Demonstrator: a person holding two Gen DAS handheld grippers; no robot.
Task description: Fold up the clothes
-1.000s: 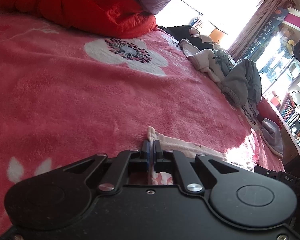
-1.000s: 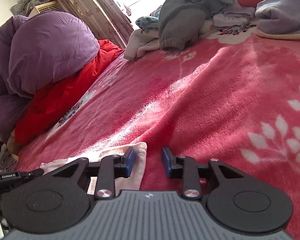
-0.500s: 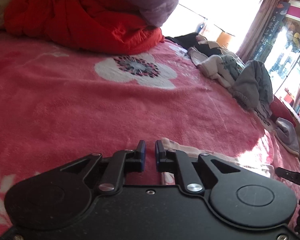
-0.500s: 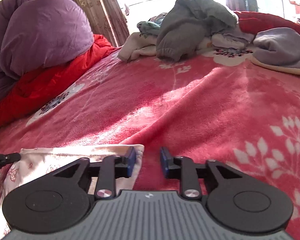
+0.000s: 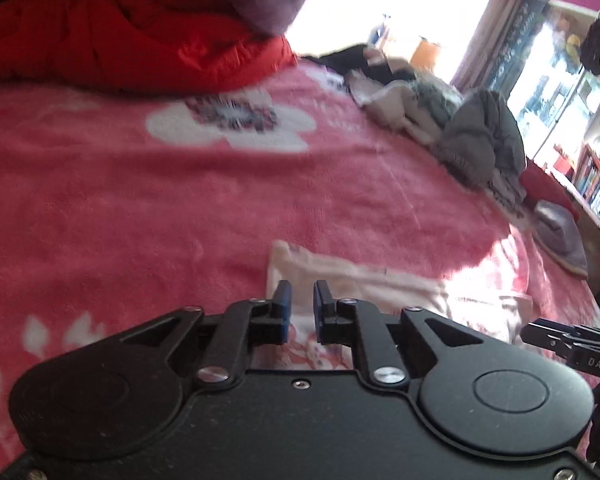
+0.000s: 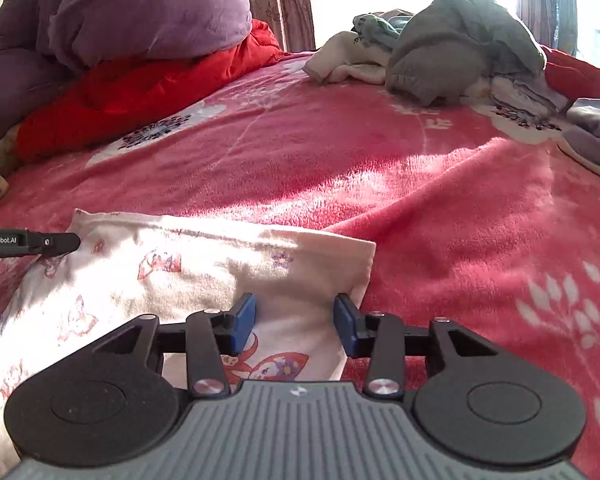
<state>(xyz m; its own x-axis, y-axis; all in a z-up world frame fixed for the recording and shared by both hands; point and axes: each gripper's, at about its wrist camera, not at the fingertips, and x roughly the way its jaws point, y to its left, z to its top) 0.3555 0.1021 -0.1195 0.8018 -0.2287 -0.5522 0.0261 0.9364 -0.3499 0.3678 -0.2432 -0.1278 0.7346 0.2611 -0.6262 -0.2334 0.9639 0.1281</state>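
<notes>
A cream garment printed with small red foxes (image 6: 188,272) lies flat on the pink floral blanket (image 6: 420,208). My right gripper (image 6: 295,318) is open over its near right corner, holding nothing. My left gripper (image 5: 299,304) is open just above the garment's left end (image 5: 364,284), with nothing between the pads. The left gripper's tip (image 6: 56,242) shows at the garment's far left corner in the right wrist view. The right gripper's tip (image 5: 560,338) shows at the right edge in the left wrist view.
A pile of unfolded clothes, grey and cream (image 6: 440,52), lies at the far side of the bed. A red quilt (image 5: 140,44) and purple pillow (image 6: 148,8) lie at the head. A grey item (image 6: 596,132) lies at right. Bookshelves (image 5: 596,184) stand beyond the bed.
My left gripper let go of the garment's edge and opened. My right gripper opened wider. Both drew back, so more of the flat garment shows.
</notes>
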